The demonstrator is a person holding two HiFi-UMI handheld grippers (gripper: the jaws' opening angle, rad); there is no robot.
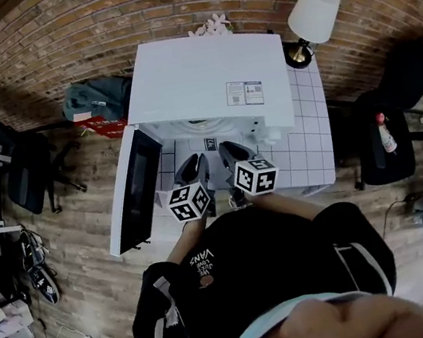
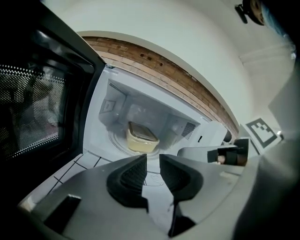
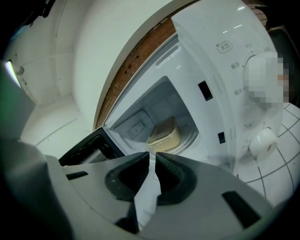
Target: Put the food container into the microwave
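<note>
My left fingers (image 2: 133, 174) are sitting almost together, with just a thin slit between them and nothing in it. My right fingers (image 3: 176, 176) are doing the same, so I'm carrying nothing. The food container (image 2: 140, 138) is sitting inside the microwave (image 1: 210, 71) on the turntable (image 2: 119, 140), well apart from both sets of tips.

What I'm worrying about from here: the door (image 1: 130, 190) is hanging wide open just off my left gripper (image 2: 152, 158). A sloppy swing could be clipping it, or slamming it hard enough to jolt the tub. On the other side, my right gripper (image 3: 152, 157) is hovering near the knob (image 3: 262, 143), so drifting right could be bumping the controls.

Pose-wise, I'm holding both grippers side by side, low in front of my chest with elbows tucked. Both are pointing into the opening above the tiled surface (image 1: 311, 134).
</note>
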